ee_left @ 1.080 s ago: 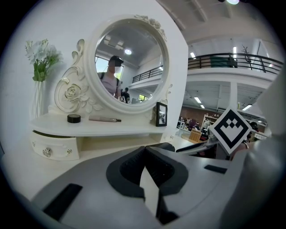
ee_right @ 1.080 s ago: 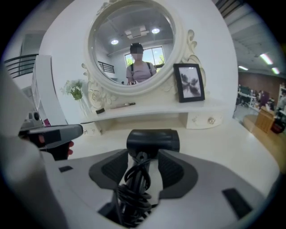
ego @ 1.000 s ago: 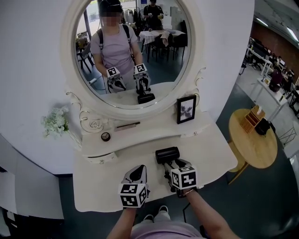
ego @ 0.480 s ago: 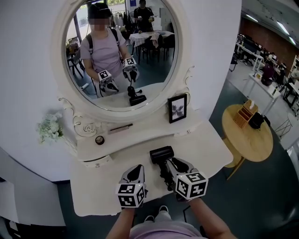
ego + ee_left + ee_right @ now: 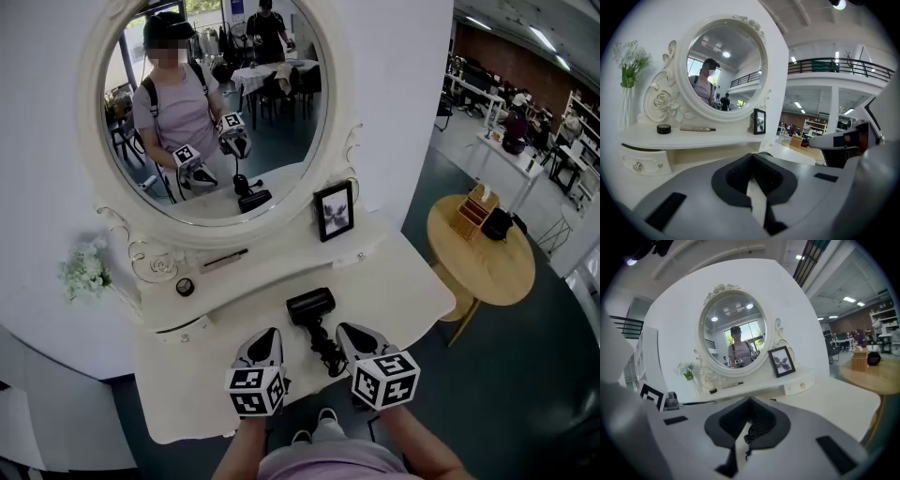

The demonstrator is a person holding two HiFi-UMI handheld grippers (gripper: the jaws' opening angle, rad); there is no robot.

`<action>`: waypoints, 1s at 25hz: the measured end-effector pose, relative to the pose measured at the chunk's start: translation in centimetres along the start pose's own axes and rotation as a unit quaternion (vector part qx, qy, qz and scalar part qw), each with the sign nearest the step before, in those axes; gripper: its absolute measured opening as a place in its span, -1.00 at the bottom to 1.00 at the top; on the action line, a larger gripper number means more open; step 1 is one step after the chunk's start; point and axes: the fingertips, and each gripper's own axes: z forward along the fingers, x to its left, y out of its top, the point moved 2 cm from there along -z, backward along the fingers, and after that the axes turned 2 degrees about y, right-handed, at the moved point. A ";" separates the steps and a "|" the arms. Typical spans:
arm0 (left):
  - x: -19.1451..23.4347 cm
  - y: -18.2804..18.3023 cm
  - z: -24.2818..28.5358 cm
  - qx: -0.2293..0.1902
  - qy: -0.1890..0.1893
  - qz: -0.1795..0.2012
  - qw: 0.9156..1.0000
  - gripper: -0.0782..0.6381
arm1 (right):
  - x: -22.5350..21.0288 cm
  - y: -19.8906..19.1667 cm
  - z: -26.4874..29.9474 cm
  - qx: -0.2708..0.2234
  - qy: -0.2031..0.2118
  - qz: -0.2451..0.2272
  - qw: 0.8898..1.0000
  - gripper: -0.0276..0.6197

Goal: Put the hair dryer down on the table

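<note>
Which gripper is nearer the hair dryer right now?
Right. The right gripper sits close beside the hair dryer, just right of its handle; the left gripper is further off on the handle's other side.

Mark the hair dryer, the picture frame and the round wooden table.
hair dryer (image 5: 309, 307), head view, on its black barrel.
picture frame (image 5: 334, 211), head view, on the print inside it.
round wooden table (image 5: 487, 274), head view, on its bare top.

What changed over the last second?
Right gripper drew back off the dryer, toward the person and to the right; its jaws have just been closing, nothing between them. Dryer stays lying on the table; left gripper stays shut beside it.
</note>
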 end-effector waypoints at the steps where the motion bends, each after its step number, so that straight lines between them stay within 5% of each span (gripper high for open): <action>1: -0.1 0.0 0.0 0.000 -0.002 0.000 1.000 -0.78 | 0.0 0.0 -0.2 -0.001 0.000 0.003 1.000 -0.91; 25: -0.7 0.3 -1.1 -0.006 -0.011 0.005 1.000 -0.78 | 0.4 -0.9 -2.7 -0.024 -0.010 -0.006 1.000 -0.91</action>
